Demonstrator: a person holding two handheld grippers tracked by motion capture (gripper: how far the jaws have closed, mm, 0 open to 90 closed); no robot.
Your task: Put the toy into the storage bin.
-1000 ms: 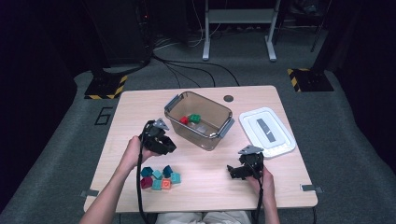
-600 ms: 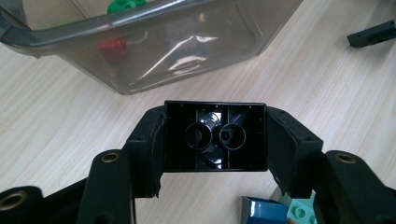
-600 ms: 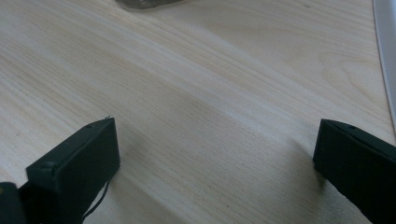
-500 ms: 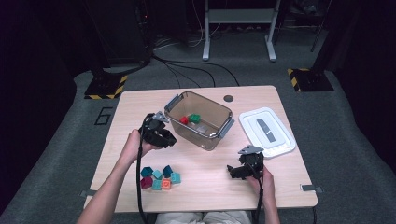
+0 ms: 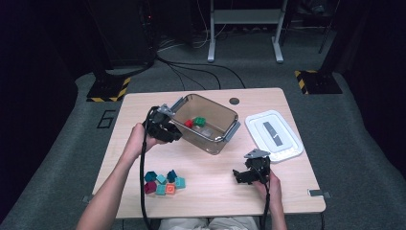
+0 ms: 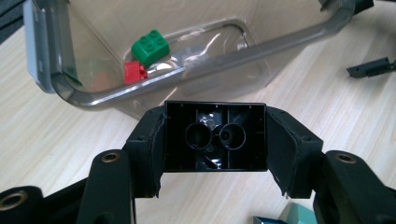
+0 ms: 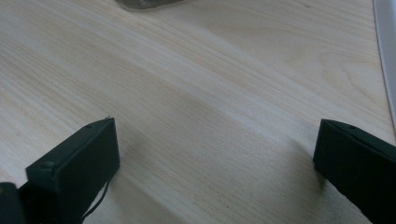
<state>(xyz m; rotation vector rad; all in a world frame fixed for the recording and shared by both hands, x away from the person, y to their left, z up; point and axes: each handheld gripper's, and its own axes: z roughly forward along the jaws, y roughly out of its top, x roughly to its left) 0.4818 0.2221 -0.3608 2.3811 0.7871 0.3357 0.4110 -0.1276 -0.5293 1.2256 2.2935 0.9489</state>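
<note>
The left claw [image 6: 215, 140] pinches a black brick [image 6: 215, 136] between its pads, hollow underside facing the camera, held just beside the near rim of the clear bin [image 5: 225, 143] — above the worktop [image 5: 210, 191]. Inside the bin lie a green brick [image 6: 150, 46] and a red brick [image 6: 135, 72], touching each other. The right claw [image 7: 215, 163] is spread wide over bare wood with nothing between its jaws, near the white lid [image 5: 273, 134]. A cluster of bricks [image 5: 165, 182] sits near the front edge, at the left.
</note>
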